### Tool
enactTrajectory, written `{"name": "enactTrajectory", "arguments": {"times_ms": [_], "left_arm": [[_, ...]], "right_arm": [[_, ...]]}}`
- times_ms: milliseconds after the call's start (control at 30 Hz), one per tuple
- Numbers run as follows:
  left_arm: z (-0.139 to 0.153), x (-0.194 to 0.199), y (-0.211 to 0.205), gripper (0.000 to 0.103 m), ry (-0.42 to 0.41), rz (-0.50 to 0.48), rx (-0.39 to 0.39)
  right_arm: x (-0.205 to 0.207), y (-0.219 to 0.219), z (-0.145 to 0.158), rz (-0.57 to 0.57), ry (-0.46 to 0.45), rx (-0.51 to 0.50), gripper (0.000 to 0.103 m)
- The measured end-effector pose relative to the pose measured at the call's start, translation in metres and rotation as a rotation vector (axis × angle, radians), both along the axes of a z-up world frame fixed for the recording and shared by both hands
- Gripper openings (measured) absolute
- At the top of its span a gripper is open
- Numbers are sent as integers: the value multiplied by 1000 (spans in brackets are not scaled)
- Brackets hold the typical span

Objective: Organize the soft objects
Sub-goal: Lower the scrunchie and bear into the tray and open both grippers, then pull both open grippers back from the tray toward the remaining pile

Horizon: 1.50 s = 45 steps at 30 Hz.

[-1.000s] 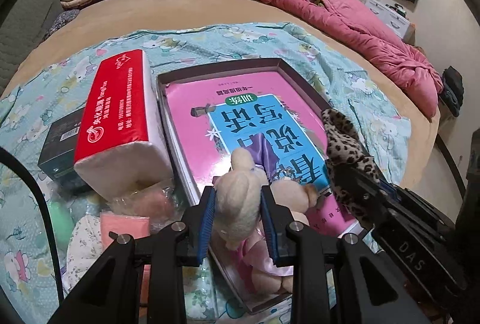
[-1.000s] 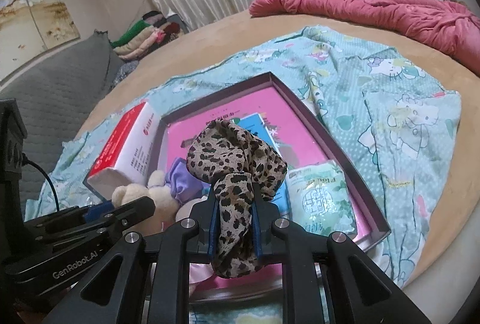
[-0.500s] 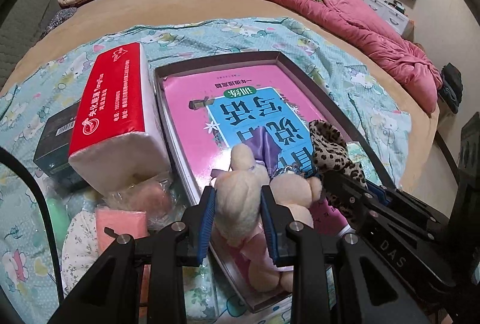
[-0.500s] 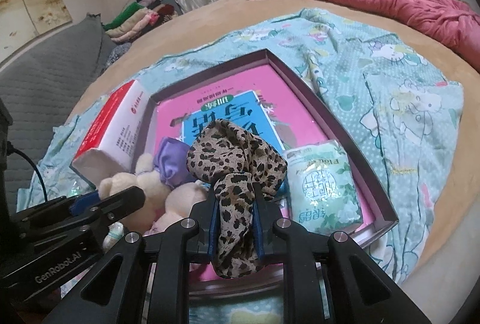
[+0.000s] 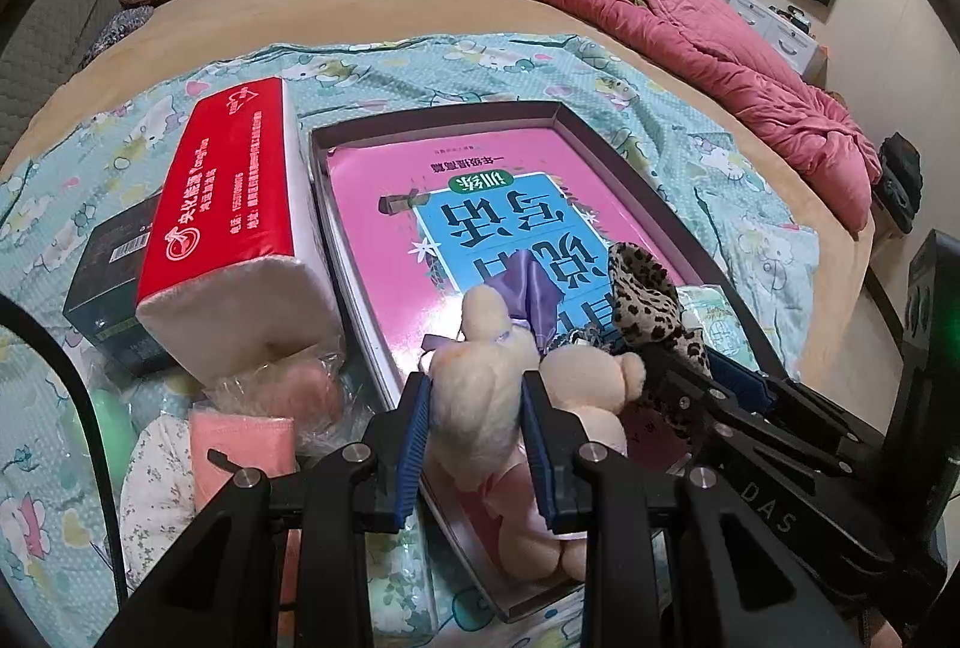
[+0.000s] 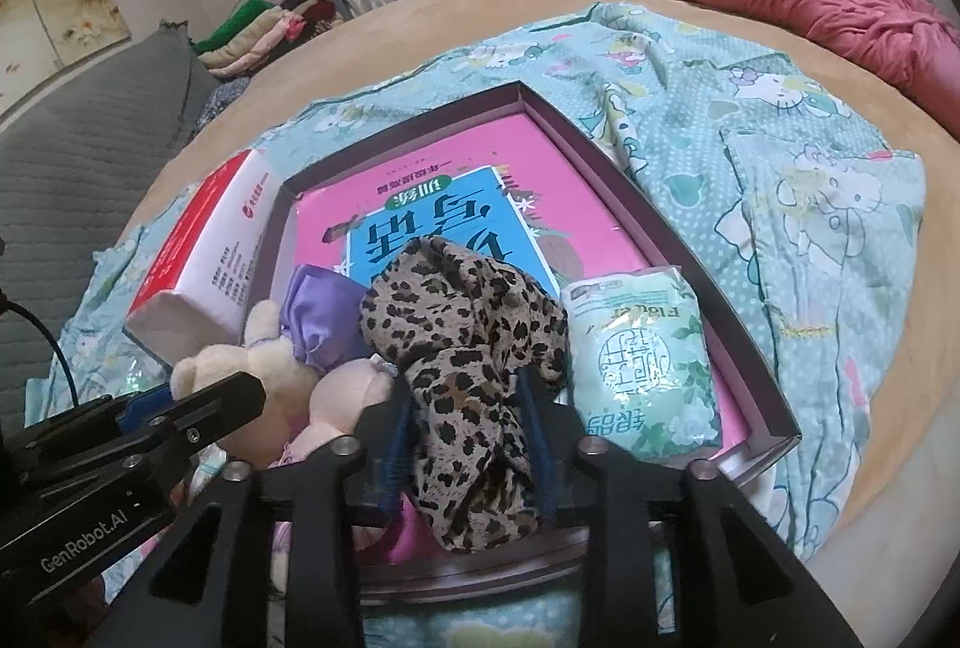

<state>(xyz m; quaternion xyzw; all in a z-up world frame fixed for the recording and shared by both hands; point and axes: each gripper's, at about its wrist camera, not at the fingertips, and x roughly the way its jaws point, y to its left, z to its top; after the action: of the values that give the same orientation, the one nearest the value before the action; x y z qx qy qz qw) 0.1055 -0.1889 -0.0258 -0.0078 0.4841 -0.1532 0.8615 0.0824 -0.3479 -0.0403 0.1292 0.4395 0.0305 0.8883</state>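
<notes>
Progress, as I judge it: partly done. Inside the shallow tray [image 6: 690,252], on the pink book [image 5: 384,228], I count 1 green tissue pack [image 6: 642,366] already lying at the near right. 2 soft items are at the tray's near edge, not yet let go: the plush bear [image 5: 480,408] and the leopard scrunchie [image 6: 468,348]. Left of the tray, outside it, I see the red tissue pack [image 5: 228,228], a pink cloth [image 5: 240,438] and a bagged soft item, apparently unsorted.

My left gripper [image 5: 474,444] is clenched on the plush bear, pads pressing its head, pointing steeply down over the tray's near left corner.

My right gripper [image 6: 468,444] points down at the near middle of the tray, just beside the left one. Its jaws have just been opening; the leopard scrunchie lies between them, and the blurred pads appear to stand off the fabric, so I read it as released.
</notes>
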Motion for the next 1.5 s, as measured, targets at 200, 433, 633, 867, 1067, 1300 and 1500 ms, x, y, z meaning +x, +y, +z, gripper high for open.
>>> {"name": "enactTrajectory", "arguments": {"times_ms": [200,433,633,867,1067,1300,1500], "left_arm": [[-1,2,4,31,14,7,-30],[-1,4,6,31,24,12,-49],[0,4,6,34,29,8,-59],[2,1,2,46,28,-11,-58],[4,-3,2,53,23,-19,-51],[13,-10,2,61,-13,-22,-25],[22,-15,5,66,-37,-11,-2]], "right_arm": [[-2,-4,5,-14,-27,19,47],[-5,-6,12,-24,-68,23,56],[-6,-11,15,-48,-83,21,56],[-6,-13,16,-62,-89,23,63],[-7,-18,17,-80,-93,25,63],[-8,-21,18,-96,-100,29,66],[-9,-22,19,-107,-107,24,73]]}}
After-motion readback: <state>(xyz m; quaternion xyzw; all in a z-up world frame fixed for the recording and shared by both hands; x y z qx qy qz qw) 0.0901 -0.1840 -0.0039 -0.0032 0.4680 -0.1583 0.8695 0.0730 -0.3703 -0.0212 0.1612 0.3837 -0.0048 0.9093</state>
